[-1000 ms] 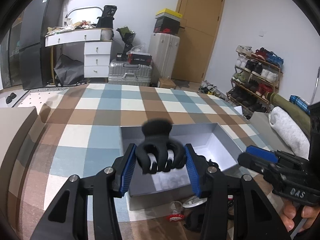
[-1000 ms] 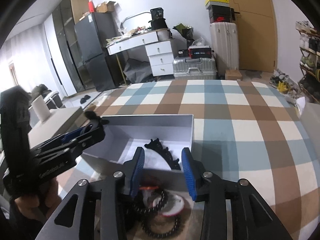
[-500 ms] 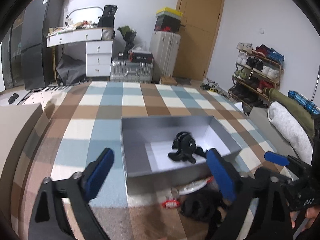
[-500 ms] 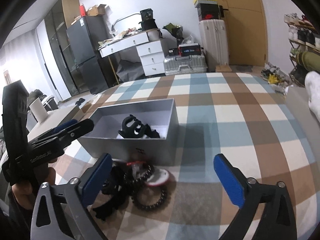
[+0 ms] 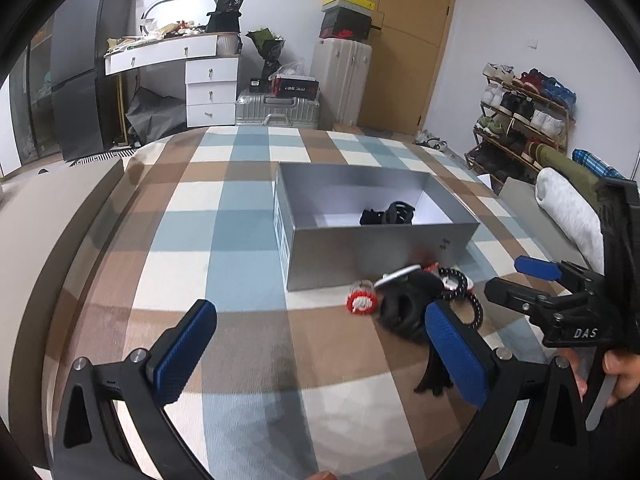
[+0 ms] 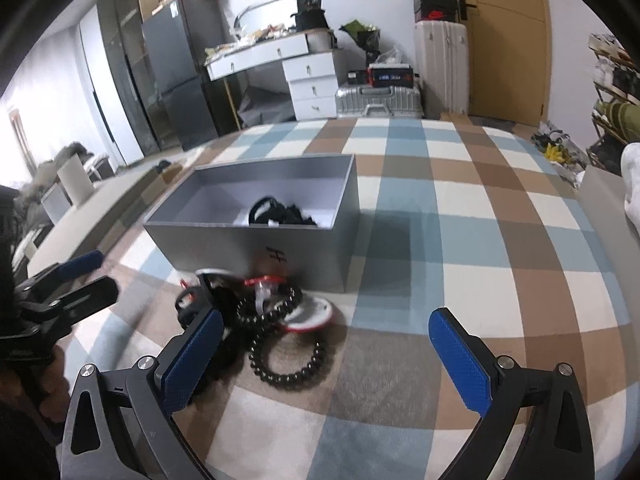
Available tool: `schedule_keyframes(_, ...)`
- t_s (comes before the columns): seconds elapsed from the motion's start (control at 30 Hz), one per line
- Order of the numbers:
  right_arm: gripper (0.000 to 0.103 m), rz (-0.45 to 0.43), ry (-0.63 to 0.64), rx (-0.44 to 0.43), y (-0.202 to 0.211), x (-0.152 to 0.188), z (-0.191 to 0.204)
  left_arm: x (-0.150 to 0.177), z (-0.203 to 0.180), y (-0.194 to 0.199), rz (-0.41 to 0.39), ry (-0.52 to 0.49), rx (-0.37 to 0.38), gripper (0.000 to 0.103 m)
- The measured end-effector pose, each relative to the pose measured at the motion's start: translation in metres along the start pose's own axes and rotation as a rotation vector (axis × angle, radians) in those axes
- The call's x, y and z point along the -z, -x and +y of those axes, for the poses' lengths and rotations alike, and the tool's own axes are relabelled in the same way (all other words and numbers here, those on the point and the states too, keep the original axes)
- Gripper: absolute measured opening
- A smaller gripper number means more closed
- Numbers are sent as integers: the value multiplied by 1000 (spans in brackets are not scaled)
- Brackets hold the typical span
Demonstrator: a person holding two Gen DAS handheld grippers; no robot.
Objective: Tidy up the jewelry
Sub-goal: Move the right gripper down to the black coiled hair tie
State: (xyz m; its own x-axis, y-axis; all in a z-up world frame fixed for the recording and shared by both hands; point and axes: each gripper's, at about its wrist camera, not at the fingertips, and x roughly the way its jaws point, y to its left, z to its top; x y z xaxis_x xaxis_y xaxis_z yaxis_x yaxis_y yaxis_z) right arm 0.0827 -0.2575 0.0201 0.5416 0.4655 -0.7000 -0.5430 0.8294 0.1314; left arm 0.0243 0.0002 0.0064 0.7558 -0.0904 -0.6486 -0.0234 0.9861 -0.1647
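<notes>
A grey open box (image 5: 380,256) (image 6: 248,246) stands on the checked cloth, with black hair clips (image 5: 388,216) (image 6: 280,214) inside. In front of it lies a pile of jewelry: a black bead bracelet (image 6: 286,364) (image 5: 474,310), a red-and-white beaded ring (image 5: 362,303), a red-rimmed round piece (image 6: 308,316) and dark hair accessories (image 5: 404,312). My left gripper (image 5: 320,352) is open and empty, held back from the pile; it also shows in the right wrist view (image 6: 76,280). My right gripper (image 6: 326,356) is open and empty over the pile's near side, and shows in the left wrist view (image 5: 532,280).
The checked cloth (image 5: 240,240) covers a bed-like surface. A beige ledge (image 5: 52,216) runs along the left. A white roll (image 5: 568,208) lies at the right edge. Suitcases, a white desk and a shoe rack stand behind.
My left gripper opened and let the black hair clip drop into the box. Both grippers opened wide and pulled back toward me from the box.
</notes>
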Motion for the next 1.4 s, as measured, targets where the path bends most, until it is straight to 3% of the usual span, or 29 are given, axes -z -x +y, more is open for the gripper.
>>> schedule_keyframes(0.43,103,132,77,18,-22,12,13,8,-2,-7,18,-26,7,102)
schedule_keyframes(0.8,101,136,127,41,-24,18,23,12,1,-9,39,-21,-2,102)
schedule_keyframes(0.93,89,149,146,25,-27,19,28,12,0,-9,40,-21,1,102)
schedule_keyframes(1.07,88,150,145,13,-28,20,29,13,-1,-9,45,-24,0,102)
schedule_keyframes(1.4,70,142,191,37,-30,22,38,13,-2,-9,48,-21,3,102)
